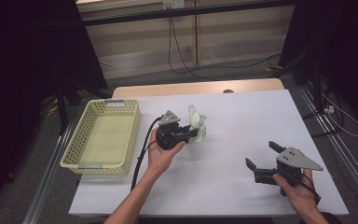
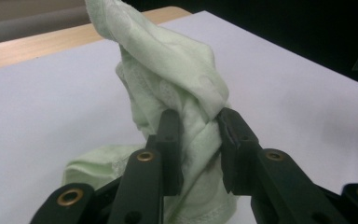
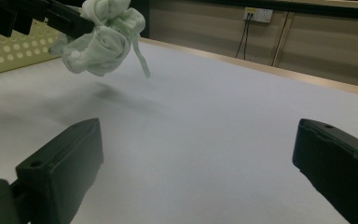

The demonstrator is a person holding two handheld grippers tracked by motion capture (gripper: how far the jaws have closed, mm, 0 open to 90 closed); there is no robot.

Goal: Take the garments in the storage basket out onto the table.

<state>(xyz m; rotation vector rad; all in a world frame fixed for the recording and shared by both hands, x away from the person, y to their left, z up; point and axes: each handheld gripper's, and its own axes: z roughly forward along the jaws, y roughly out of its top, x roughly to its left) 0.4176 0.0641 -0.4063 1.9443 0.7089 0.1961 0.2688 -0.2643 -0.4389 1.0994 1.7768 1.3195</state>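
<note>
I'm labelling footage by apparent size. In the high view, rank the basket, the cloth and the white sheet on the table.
1. White sheet, by far the largest.
2. Basket.
3. Cloth, smallest; bunched up, and partly hidden by the left tool.

Cloth [image 2: 168, 74]: soft pale-green fabric, matt, slightly fuzzy, crumpled. Gripper fingers [image 2: 170, 140]: black matt plastic, brass-looking rivets. Table [image 1: 242, 126]: smooth matt white sheet, wood edge. Basket [image 1: 77, 140]: yellowish perforated plastic, slightly glossy.
</note>
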